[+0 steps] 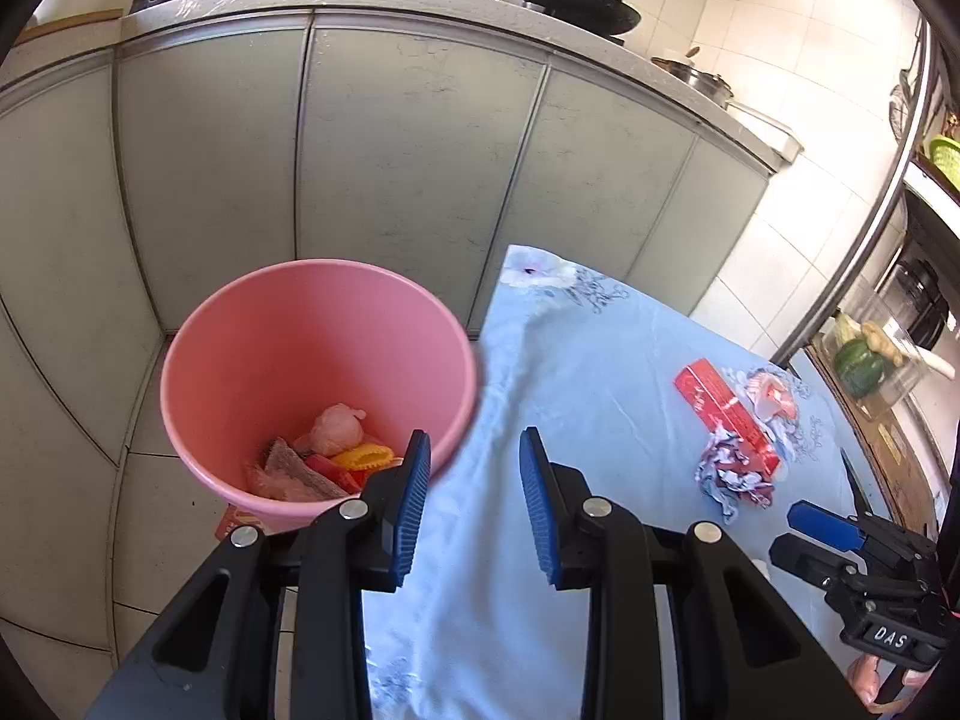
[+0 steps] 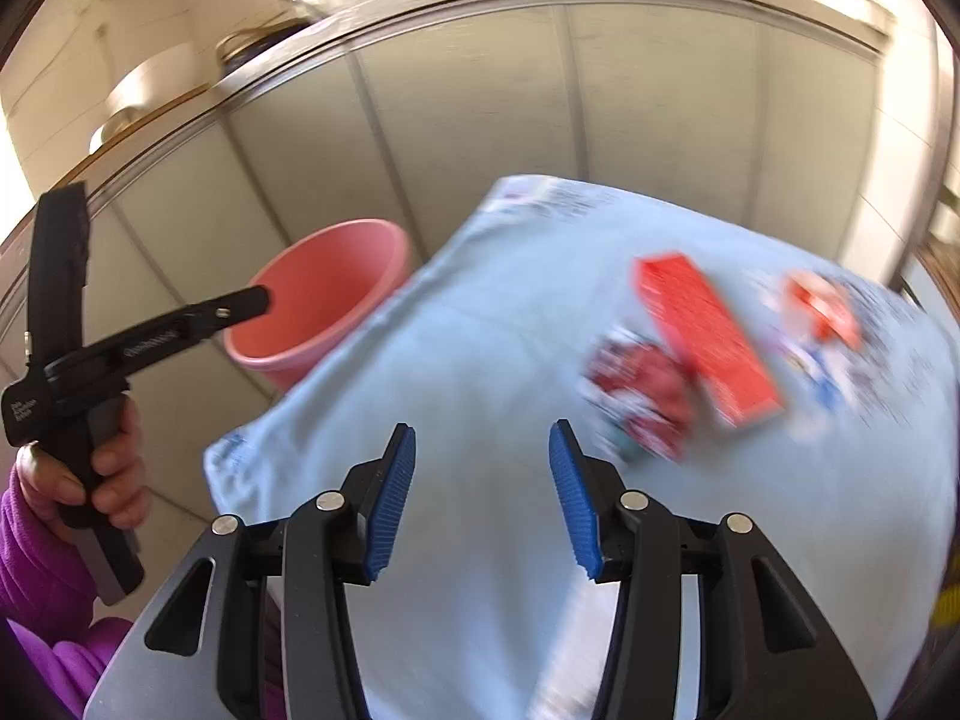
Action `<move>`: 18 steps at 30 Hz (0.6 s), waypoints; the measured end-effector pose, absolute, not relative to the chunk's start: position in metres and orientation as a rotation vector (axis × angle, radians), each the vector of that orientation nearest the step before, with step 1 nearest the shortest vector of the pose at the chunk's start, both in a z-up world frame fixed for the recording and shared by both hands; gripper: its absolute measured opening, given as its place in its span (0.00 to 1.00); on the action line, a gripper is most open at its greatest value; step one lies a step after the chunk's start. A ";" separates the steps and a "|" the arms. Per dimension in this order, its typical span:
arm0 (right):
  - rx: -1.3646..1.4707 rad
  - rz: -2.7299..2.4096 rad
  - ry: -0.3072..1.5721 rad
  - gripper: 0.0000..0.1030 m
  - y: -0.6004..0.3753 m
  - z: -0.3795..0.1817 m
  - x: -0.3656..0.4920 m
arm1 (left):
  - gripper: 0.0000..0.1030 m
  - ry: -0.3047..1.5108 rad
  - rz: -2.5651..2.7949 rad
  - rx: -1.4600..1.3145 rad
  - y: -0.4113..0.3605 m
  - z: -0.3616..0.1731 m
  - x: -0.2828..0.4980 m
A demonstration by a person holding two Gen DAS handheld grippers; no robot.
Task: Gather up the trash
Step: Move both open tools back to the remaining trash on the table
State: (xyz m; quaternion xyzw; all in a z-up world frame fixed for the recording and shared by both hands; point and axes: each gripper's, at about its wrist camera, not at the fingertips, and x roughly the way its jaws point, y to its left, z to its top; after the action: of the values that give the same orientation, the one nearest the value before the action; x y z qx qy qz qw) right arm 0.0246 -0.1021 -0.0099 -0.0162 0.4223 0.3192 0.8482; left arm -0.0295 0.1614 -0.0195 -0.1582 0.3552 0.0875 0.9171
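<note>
Left wrist view only: contents of pink bucket [image 1: 318, 384], namely a pinkish wad, a yellow ridged piece, red scraps and a grey-brown wrapper, lying at its bottom. Bucket stood on the tiled floor, just beside the surface's left edge.

Right wrist view only: person's hand [image 2: 114, 468] in a purple sleeve, gripping the left tool's handle. This view was blurred.

Both views: surface [image 1: 576, 372] under a pale blue printed cloth.
- Red box [image 1: 729, 420], flat, long axis running from the far side down toward the near right edge.
- Crumpled red-and-white wrapper [image 1: 732, 477], touching the box's near end.
- Further red-and-white wrapper [image 1: 774, 396], just beyond the box, toward the right edge.

Left tongs [image 1: 474, 501]: spread wide, holding nothing, over the surface's left edge beside the bucket.
Right tongs [image 2: 483, 495]: spread wide, holding nothing, above bare cloth, near the crumpled wrapper.
</note>
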 end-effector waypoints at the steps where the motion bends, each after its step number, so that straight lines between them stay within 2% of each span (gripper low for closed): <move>1: -0.020 0.654 0.892 0.46 -0.112 -0.012 0.024 | 0.29 0.732 0.171 -0.325 0.157 -0.019 -0.030; 8: 0.055 0.554 0.933 0.46 -0.167 -0.033 0.010 | 0.29 0.741 0.127 -0.308 0.137 -0.020 -0.035; 18: -0.019 0.586 0.983 0.46 -0.157 -0.050 -0.017 | 0.29 0.752 0.081 -0.275 0.114 -0.020 -0.037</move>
State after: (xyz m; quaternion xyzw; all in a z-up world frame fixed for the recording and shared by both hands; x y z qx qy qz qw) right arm -0.0165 -0.1565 -0.0497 -0.0092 0.4651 0.2771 0.8407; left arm -0.0375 0.1142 -0.0202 -0.1336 0.3661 0.0392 0.9201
